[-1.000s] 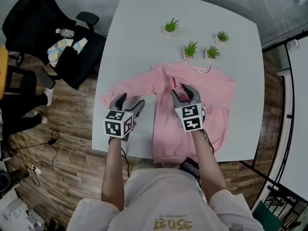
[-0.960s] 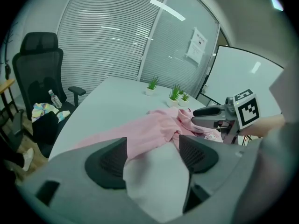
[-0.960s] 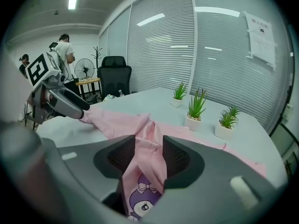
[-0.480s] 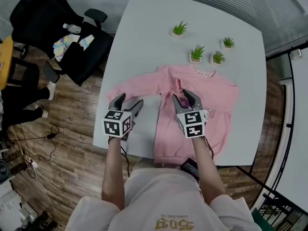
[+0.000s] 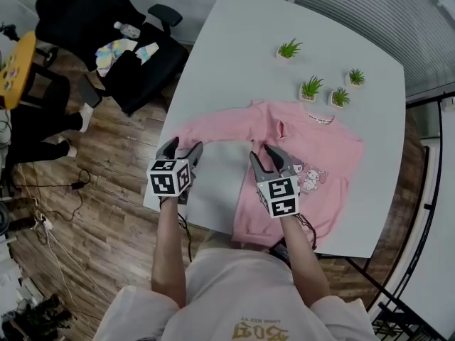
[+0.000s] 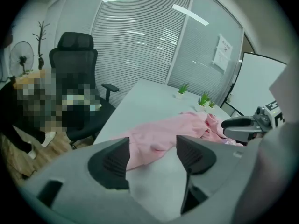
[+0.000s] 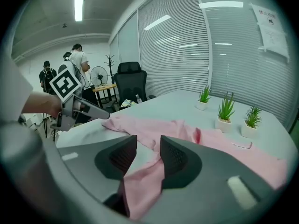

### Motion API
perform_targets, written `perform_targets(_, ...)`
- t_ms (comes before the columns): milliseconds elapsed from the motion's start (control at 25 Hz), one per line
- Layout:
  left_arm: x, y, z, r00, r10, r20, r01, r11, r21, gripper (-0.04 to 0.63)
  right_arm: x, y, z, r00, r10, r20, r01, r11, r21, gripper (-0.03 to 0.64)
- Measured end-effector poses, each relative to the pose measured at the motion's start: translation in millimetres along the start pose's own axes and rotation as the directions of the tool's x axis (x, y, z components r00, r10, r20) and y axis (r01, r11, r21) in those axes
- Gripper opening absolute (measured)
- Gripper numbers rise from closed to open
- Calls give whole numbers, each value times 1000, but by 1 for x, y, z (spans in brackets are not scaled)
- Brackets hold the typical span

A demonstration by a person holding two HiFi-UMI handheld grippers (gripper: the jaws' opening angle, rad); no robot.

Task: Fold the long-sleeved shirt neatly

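Table [image 5: 227, 55] bears plants [image 5: 311, 87] behind pink shirt [image 5: 323, 144]; left tool [image 5: 183, 145] and right tool [image 5: 263, 153], jaws apart but narrowing, clamp nothing.

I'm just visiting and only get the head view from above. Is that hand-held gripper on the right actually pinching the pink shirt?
Observer: No. In its own view the right hand-held gripper has its jaws apart, though they have just been closing; the edge of the shirt shows between them, not pressed.
Operator: And the left one?
Observer: The left hand-held gripper has also just been closing, with nothing between its jaws; the sleeve lies on the table beyond them.
Operator: Is anyone standing nearby?
Observer: Yes, the right gripper view shows people standing by a fan across the room.
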State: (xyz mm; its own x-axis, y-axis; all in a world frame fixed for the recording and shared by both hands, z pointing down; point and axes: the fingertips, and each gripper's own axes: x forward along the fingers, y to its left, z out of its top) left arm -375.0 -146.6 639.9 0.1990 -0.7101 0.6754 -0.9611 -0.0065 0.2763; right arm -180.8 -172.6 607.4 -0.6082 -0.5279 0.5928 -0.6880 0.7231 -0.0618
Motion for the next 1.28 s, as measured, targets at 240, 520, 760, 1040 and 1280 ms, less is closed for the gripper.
perform_targets(240, -3, 46, -3, 995, 102, 16, -100, 991, -86, 271, 7, 20, -5, 998, 51, -22, -52, 998, -20, 150)
perform_targets(520, 9, 63, -12, 992, 127, -20, -129, 985, -114, 181, 9, 24, -11, 997, 60, -42, -61, 998, -18, 140)
perform_targets(760, 14, 67, -13, 989, 146, -18, -148, 983, -114, 87, 8, 22, -18, 997, 53, -53, -53, 998, -15, 132)
perform_targets(1040, 2, 63, -4, 990, 139, 15, -137, 986, -99, 23, 0, 17, -14, 999, 34, -40, -34, 999, -12, 121)
perform_targets(1280, -26, 64, 9, 989, 136, 55, -130, 986, -101, 21, -10, 16, -5, 999, 29, -18, -29, 1000, 0, 106)
